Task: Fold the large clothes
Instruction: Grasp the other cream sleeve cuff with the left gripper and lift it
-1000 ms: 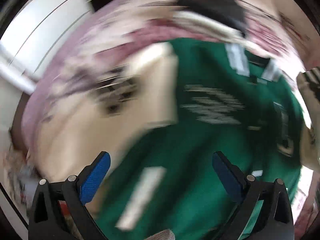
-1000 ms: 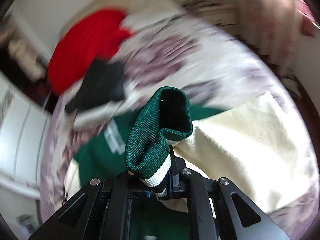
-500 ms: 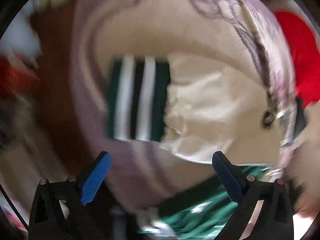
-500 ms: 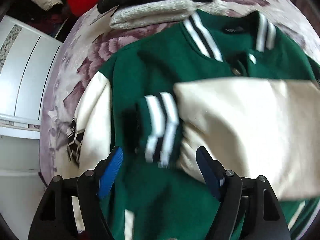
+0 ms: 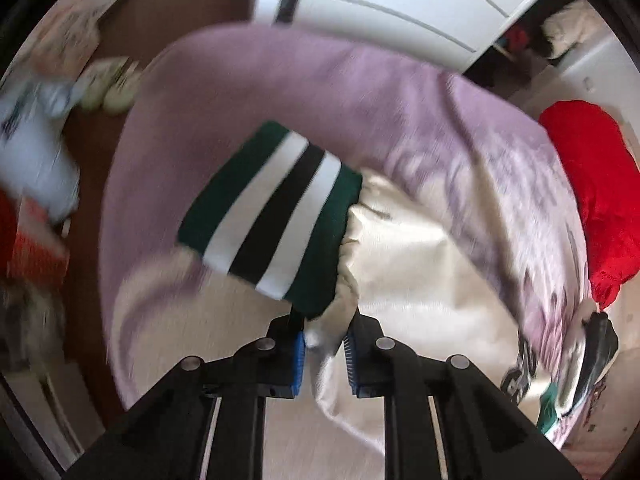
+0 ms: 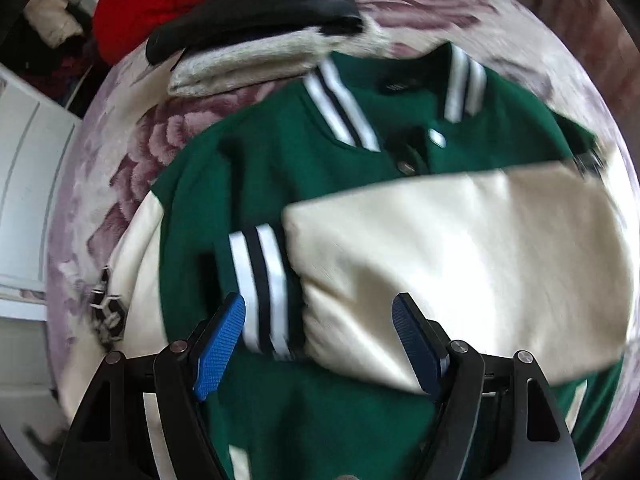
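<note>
Since a moment ago the right gripper (image 6: 318, 346) let its sleeve (image 6: 460, 276) drop across the green jacket (image 6: 280, 152) on the bed (image 5: 320, 92), jaws wide and empty, while the left gripper (image 5: 325, 354) jaws closed, pinching the other sleeve (image 5: 404, 264), its striped cuff (image 5: 272, 208) pointing away.
</note>
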Demonstrator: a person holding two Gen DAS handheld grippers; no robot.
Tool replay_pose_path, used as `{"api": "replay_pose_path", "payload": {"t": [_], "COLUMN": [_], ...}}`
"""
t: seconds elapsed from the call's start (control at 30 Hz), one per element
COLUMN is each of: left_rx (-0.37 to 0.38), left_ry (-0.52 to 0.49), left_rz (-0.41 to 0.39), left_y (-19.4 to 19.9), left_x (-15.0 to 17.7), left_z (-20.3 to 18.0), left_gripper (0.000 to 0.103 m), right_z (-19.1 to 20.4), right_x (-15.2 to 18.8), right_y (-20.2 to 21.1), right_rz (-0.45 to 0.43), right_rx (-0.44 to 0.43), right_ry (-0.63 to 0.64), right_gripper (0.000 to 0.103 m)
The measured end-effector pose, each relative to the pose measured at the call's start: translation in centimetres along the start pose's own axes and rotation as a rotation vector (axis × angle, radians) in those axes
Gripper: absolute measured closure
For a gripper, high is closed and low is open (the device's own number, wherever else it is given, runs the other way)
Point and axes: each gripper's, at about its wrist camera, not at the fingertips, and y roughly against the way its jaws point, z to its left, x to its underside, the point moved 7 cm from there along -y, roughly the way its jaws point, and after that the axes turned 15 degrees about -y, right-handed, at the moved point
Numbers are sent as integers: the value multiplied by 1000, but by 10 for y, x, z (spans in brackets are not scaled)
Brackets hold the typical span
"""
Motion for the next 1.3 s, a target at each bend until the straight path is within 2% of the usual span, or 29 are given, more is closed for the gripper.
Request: {"api": "replay_pose_path", "payload": {"t": [0.07, 0.13, 0.17, 0.23, 0.27, 0.3, 0.4, 0.47, 0.5, 0.57, 0.63, 0.7, 0.73, 0.77, 0.8, 0.87, 0.9, 0.97, 1.0, 1.07, 1.1, 1.13, 1.17, 1.2, 1.23, 1.3], "left_rx": [11, 20, 20, 39, 41, 42, 45, 44, 44, 43, 34, 56, 67, 84, 102, 147, 177, 250, 273, 302, 290, 267, 235, 194, 146, 138], "left_ry": [-31, -49, -48, -23, -21, -28, -58, -77, -90, -117, -140, -124, -105, -85, -61, -6, 22, 106, 160, 216, 228, 224, 209, 187, 169, 133], "left_rz": [20, 78, 109, 150, 158, 159, 130, 105, 86, 66, 70, 91, 104, 118, 133, 168, 191, 244, 252, 217, 188, 123, 65, 35, 34, -20], "left_y": [-16, -36, -46, -57, -53, -51, -34, -16, -8, 0, 5, 9, 9, 11, 13, 12, 8, -10, -21, -38, -44, -48, -48, -49, -53, -49], "left_x": [-20, -30, -32, -34, -34, -33, -34, -36, -37, -40, -36, -22, -15, -6, 6, 32, 43, 63, 67, 58, 50, 33, 18, 5, -9, -35], "left_z": [-6, -8, -6, -7, -9, -8, -6, 1, 3, 1, -2, -5, -8, -9, -11, -17, -21, -31, -34, -40, -41, -42, -43, -44, -44, -51], "left_gripper": [89, 86, 85, 83, 82, 79, 64, 37, 18, 17, 17, 18, 18, 18, 18, 18, 18, 18, 18, 18, 20, 26, 41, 84, 98, 100], "right_z": [19, 30, 33, 37, 39, 40, 49, 63, 73, 88, 97, 95, 88, 85, 82, 71, 65, 52, 46, 27, 21, 15, 12, 7, 9, 18], "right_x": [-3, -3, -1, 1, 0, -1, -3, -4, -4, -1, 4, 8, 8, 7, 6, 7, 8, 13, 15, 21, 22, 18, 16, 16, 10, 5], "right_y": [-18, -41, -56, -66, -66, -65, -51, -37, -32, -33, -48, -69, -74, -71, -64, -43, -32, -15, -8, 0, 2, 2, 3, 3, 2, -3], "right_rz": [11, 27, 53, 49, 12, -17, -80, -134, -147, -138, -98, -14, 38, 59, 81, 113, 112, 101, 95, 100, 100, 99, 101, 100, 102, 90], "right_rx": [25, 88, 150, 194, 238, 275, 266, 236, 214, 175, 192, 206, 186, 137, 68, -68, -110, -129, -126, -141, -133, -122, -118, -107, -100, -86], "right_ry": [19, 33, 40, 47, 61, 78, 89, 125, 140, 168, 213, 217, 184, 156, 123, 33, 3, -15, -22, -53, -66, -79, -88, -97, -100, -83], "right_gripper": [25, 25, 25, 46, 71, 84, 90, 95, 95, 95, 94, 87, 87, 76, 47, 17, 17, 17, 17, 17, 17, 17, 17, 17, 17, 17]}}
